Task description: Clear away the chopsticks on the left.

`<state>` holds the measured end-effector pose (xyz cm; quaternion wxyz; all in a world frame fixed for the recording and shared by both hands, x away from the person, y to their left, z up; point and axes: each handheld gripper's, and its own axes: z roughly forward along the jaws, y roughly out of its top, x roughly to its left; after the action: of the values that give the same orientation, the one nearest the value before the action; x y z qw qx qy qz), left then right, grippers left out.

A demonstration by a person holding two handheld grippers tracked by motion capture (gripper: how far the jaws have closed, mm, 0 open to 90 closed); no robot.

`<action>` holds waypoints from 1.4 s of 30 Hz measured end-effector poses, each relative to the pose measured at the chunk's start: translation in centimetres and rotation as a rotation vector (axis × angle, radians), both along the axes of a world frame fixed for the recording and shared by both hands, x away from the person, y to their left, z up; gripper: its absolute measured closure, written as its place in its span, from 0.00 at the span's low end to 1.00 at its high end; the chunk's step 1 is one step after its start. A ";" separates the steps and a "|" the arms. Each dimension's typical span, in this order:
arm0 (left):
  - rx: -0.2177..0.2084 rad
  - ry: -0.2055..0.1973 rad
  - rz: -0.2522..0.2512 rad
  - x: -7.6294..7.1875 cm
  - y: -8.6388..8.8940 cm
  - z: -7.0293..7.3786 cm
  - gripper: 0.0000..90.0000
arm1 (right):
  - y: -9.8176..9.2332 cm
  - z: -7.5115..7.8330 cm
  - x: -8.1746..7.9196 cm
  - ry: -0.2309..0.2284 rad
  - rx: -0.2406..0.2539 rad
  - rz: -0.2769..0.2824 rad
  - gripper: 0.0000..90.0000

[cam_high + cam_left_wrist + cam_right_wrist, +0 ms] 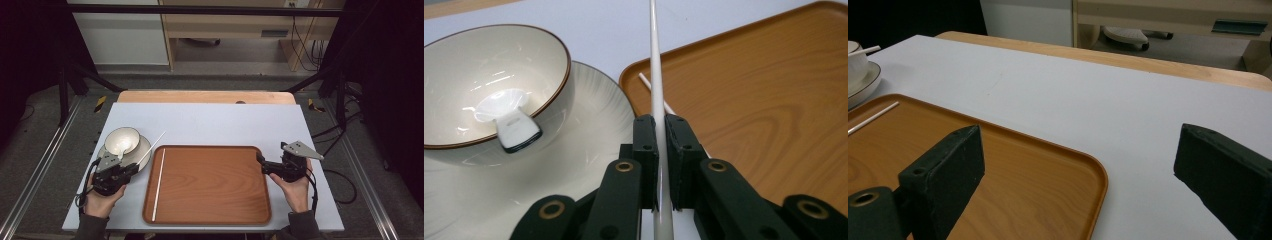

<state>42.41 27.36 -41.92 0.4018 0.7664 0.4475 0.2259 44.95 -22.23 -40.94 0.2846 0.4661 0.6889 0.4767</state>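
Evidently the work was moving 2 white chopsticks onto the wooden tray (210, 185), taken here as landmark. The left gripper (659, 150) had its jaws clamped on 1 chopstick (656, 65), pinched near its near end so the long free end angled up over the tray's left rim, a grip that probably suited laying it beside its mate. The second chopstick (159, 184) lay flat inside the tray, along its left edge. Left of the tray stood a bowl (122, 140) on a plate (142, 152), a spoon (514, 127) resting in the bowl. The right gripper (261, 161) hovered at the tray's right rim, jaws wide apart, nothing between them, likely waiting. The held chopstick's near end ran out of the left gripper view; the spoon's bowl was lost in glare.
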 end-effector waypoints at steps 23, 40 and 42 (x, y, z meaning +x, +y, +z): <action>-0.044 -0.052 0.181 -2.9 -5.6 0.3 0.93 | 0.3 0.3 -0.2 -0.008 0.009 -0.001 0.07; -0.105 -0.064 0.313 -5.0 -7.2 -2.4 0.93 | 0.5 0.1 -0.1 0.002 0.005 0.008 0.07; -0.117 -0.056 0.319 -5.0 -7.5 -2.8 0.93 | 0.5 0.1 0.0 -0.001 0.003 0.009 0.07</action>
<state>37.40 19.82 -44.68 0.4170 0.6543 0.5646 0.2814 44.92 -21.74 -40.87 0.2821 0.4631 0.6901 0.4793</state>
